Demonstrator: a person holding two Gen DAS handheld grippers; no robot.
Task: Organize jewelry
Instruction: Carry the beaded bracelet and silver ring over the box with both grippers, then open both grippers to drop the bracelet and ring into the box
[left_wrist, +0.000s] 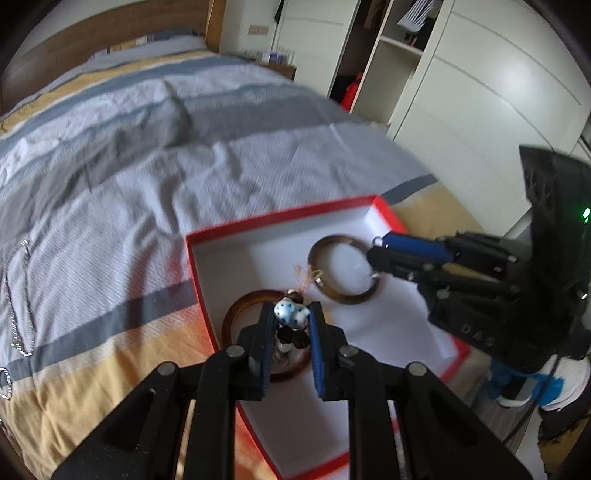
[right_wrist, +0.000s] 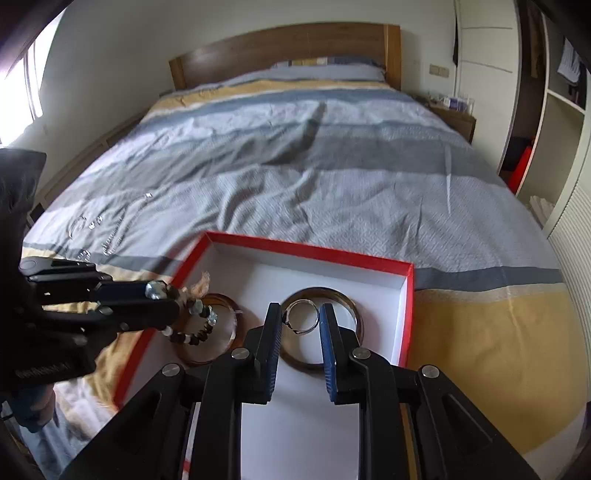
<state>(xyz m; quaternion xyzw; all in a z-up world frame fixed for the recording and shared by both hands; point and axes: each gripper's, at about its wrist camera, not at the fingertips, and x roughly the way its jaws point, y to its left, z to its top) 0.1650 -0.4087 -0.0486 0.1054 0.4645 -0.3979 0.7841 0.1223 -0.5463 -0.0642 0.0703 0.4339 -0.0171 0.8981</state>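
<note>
While two bangles, a brown one (right_wrist: 221, 332) at left and a darker one (right_wrist: 325, 328) at right, already lie in the red box (right_wrist: 408, 314) on the bed (right_wrist: 332, 177), both tools hang over it loaded: left tool (left_wrist: 291, 314) clamped on a beaded bracelet (left_wrist: 290, 312) with a blue-spotted bead, right tool (right_wrist: 301, 317) clamped on a thin silver ring (right_wrist: 301, 317). Neither is dropped yet. Silver chains (right_wrist: 107, 229) remain on the bedspread far left of the box, so roughly halfway, I judge.

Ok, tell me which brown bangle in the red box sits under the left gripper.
The darker reddish-brown bangle, at the box's left side beneath the left gripper; the other bangle lies by the right gripper.
</note>
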